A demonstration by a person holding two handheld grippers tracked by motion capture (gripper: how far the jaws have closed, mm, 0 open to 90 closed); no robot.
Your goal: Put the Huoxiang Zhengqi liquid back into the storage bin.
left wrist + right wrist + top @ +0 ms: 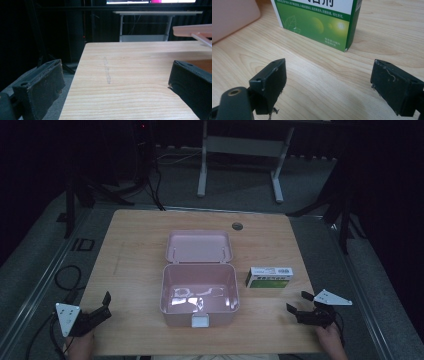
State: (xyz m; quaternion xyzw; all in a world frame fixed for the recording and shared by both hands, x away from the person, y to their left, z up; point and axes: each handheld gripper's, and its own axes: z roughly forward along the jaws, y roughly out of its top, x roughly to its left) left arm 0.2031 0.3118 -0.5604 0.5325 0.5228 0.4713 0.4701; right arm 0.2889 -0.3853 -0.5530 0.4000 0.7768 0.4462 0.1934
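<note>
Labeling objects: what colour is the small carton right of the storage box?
Green and white carton, clearest in the right gripper view.

A pink box [199, 292] sits open mid-table, seemingly empty, a green-and-white carton [269, 277] lying just right.

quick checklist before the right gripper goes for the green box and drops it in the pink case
1. Right gripper open and empty: ok.
2. Green and white box lying free on the table, apart from the pink case: ok.
3. Box ahead of the right jaws in the right gripper view: ok.
4. Case lid open, laid back: ok.
5. Case interior free of objects: cannot tell, glare on the bottom.
6. Left gripper open, away from the case: ok.
</note>
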